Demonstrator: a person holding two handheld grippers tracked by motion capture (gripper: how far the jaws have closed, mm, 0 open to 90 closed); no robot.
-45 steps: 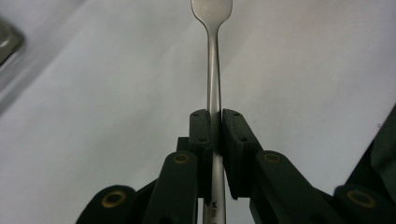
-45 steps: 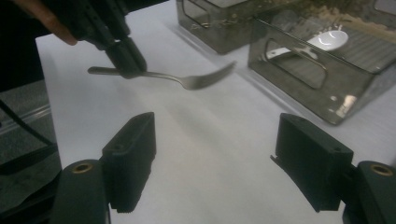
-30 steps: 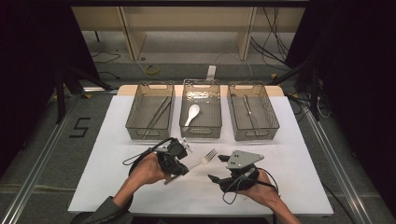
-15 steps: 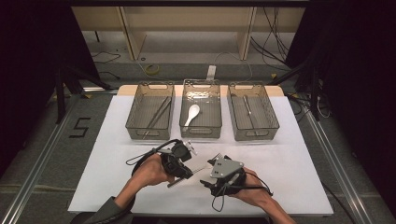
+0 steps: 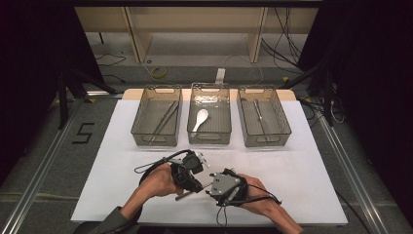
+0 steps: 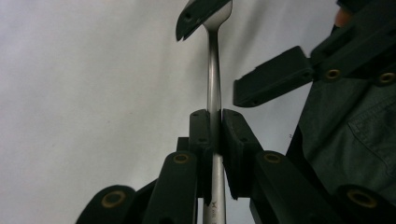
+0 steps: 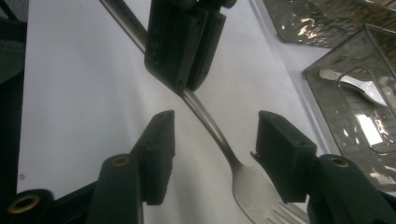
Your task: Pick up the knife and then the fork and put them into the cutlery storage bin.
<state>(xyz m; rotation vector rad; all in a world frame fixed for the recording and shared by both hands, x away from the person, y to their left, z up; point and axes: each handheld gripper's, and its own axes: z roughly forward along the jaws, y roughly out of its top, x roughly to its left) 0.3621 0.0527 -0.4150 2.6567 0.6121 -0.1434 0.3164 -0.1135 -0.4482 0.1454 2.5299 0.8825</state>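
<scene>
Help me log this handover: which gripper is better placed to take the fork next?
Probably the right gripper. Its jaws stand open on either side of the fork, near the neck, not touching it, so closing would grip it. The left gripper is already shut on the handle and could only let go.

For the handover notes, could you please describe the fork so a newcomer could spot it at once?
On the white table, in front of the three bins, the two grippers meet. The fork spans between them, its handle clamped in the left gripper. Unlike the other utensils, it lies in no bin.
</scene>
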